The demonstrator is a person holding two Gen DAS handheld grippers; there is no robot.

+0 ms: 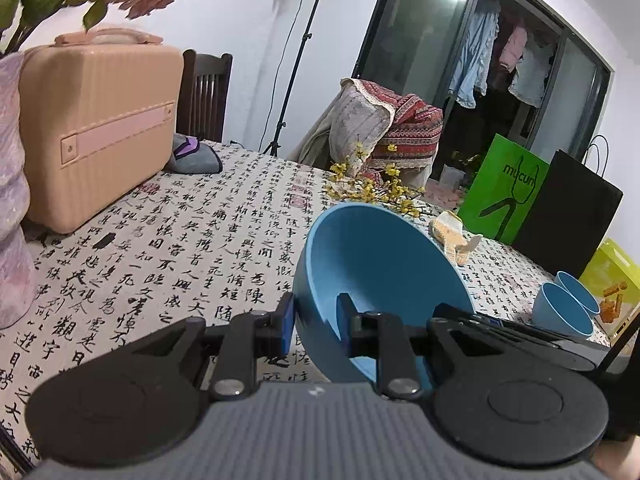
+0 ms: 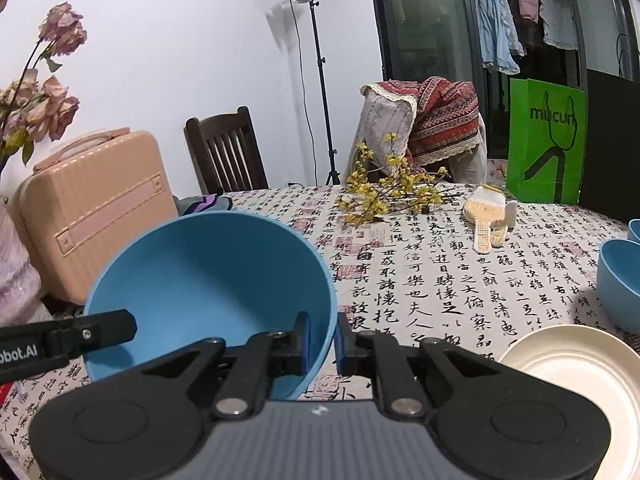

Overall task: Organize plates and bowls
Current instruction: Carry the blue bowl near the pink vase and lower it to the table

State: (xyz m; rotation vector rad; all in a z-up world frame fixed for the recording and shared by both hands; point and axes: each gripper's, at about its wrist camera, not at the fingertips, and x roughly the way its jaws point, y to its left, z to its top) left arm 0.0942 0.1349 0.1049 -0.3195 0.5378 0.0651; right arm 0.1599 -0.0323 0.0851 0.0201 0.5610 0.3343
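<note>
A large blue bowl [image 1: 380, 272] is held tilted above the calligraphy tablecloth, gripped on opposite sides of its rim. My left gripper [image 1: 316, 320] is shut on its left rim. My right gripper [image 2: 322, 340] is shut on its right rim, with the bowl [image 2: 208, 280] to the left in the right wrist view. The left gripper's finger also shows in the right wrist view [image 2: 92, 334]. Two smaller blue bowls [image 1: 568, 308] stand at the right, also in the right wrist view [image 2: 620, 276]. A cream plate [image 2: 580, 376] lies at the near right.
A peach suitcase [image 1: 96, 128] stands at the left. Yellow flower branches [image 2: 384, 192] and a knitted brush [image 2: 488, 220] lie at the far side. A green bag [image 1: 504, 188] and a black bag [image 1: 568, 212] stand at the right. A dark chair [image 2: 224, 152] is behind the table.
</note>
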